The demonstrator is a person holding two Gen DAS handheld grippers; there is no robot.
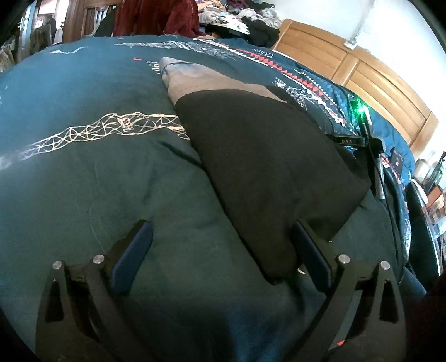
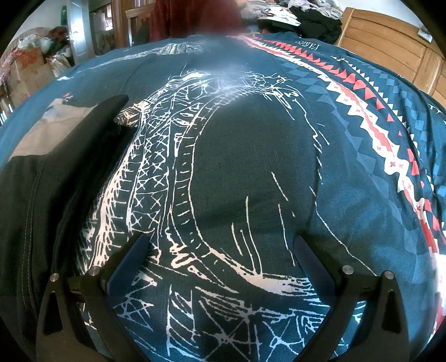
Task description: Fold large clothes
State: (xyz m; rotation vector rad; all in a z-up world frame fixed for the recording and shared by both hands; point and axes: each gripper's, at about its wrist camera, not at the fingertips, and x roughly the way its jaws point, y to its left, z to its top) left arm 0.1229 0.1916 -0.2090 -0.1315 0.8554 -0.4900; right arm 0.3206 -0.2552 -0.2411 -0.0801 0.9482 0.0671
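Bed (image 2: 251, 153) under teal printed cover, white line drawings, red-white zigzag band. Black-and-grey folded garment (image 1: 264, 156) lies flat on it. Clothes pile (image 1: 251, 16) at far edge.

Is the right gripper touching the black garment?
Apart. Right wrist view: the open right gripper sits over printed bedspread; black garment lies off to its left.

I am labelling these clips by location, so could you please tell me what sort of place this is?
Most likely a bedroom: a teal printed bedspread covers a bed, a wooden headboard stands behind it, and heaped clothes lie beyond.
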